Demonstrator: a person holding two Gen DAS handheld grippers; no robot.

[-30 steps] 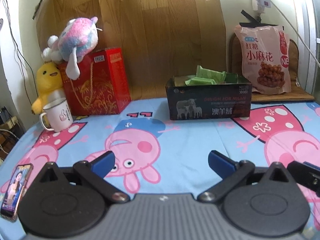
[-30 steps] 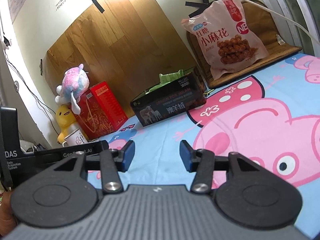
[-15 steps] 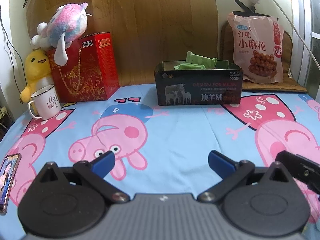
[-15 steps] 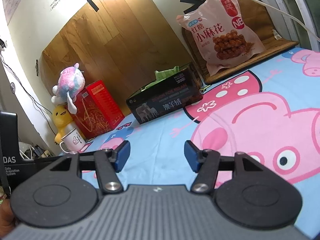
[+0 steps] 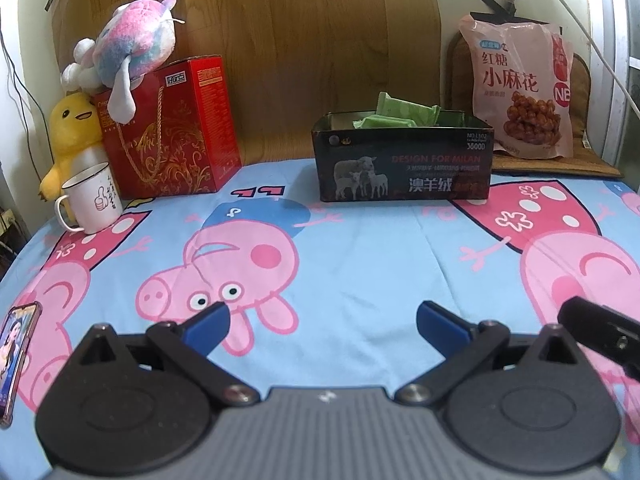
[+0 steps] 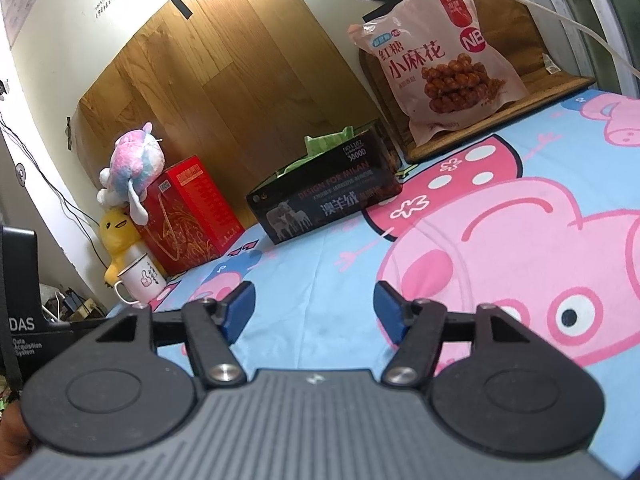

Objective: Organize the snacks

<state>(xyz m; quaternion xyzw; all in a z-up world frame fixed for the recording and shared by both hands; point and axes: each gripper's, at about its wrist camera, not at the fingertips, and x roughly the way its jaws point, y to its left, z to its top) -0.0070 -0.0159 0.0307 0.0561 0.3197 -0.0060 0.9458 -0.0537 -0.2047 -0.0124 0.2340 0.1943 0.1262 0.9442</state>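
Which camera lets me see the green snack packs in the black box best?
The left wrist view. It looks over the front wall of the black box, so several green snack packs show inside it. In the right wrist view the box is seen tilted from the side, and only a few green tips show above its rim.

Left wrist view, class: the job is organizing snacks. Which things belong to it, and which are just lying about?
Job:
green snack packets
black sheep-print cardboard box
large pink bag of fried dough twists

Lying about:
red gift box
pink-blue plush toy
yellow plush duck
white enamel mug
smartphone
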